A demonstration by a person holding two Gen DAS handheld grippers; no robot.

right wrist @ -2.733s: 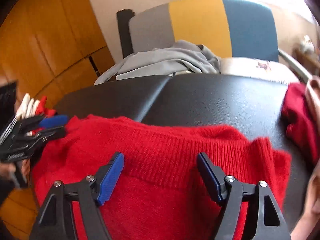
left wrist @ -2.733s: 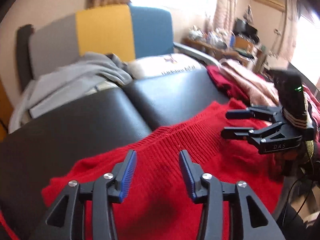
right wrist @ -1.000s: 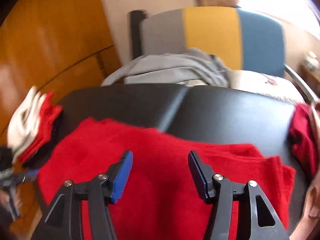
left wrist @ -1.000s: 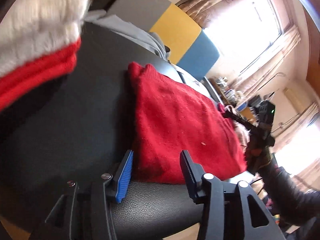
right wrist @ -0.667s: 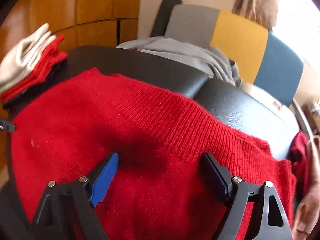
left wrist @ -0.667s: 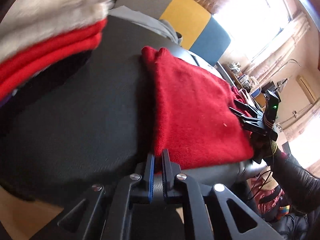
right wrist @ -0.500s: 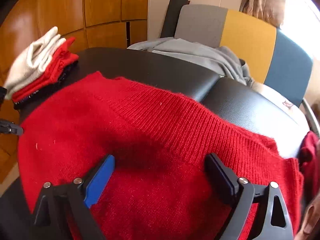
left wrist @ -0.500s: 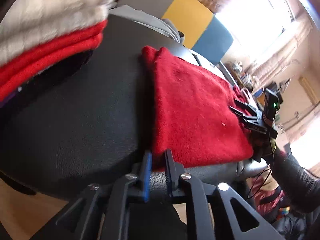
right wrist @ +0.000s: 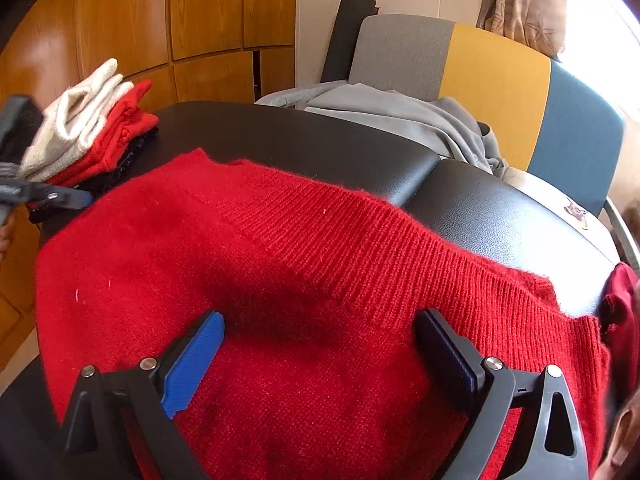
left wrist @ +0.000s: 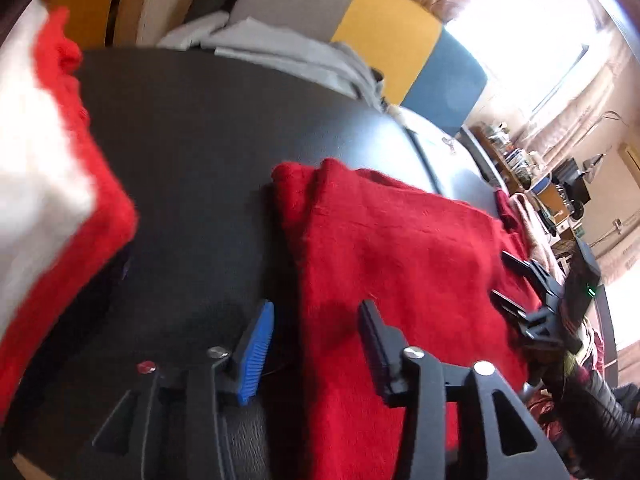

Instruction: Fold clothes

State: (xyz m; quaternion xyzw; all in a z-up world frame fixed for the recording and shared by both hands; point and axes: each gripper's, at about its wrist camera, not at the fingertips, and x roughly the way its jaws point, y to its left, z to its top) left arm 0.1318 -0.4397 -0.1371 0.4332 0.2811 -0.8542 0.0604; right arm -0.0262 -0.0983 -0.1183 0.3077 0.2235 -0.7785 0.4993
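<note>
Jaws of the right gripper (right wrist: 320, 356) are held wide apart over the near part of the red sweater (right wrist: 280, 280), with nothing clamped between them. Jaws of the left gripper (left wrist: 316, 344) are opening at the sweater's left edge, which lies between the pads unpressed. The sweater is spread folded on the black padded counter (right wrist: 320, 140), its ribbed band running along the far side. Left of the sweater, at the counter's corner, a stack of folded clothes (right wrist: 88, 128) in white, red and black is seen. Beyond the sweater, a grey garment (right wrist: 400, 120) is draped past the counter's far edge, against a grey, yellow and blue chair back (right wrist: 492, 80).
</note>
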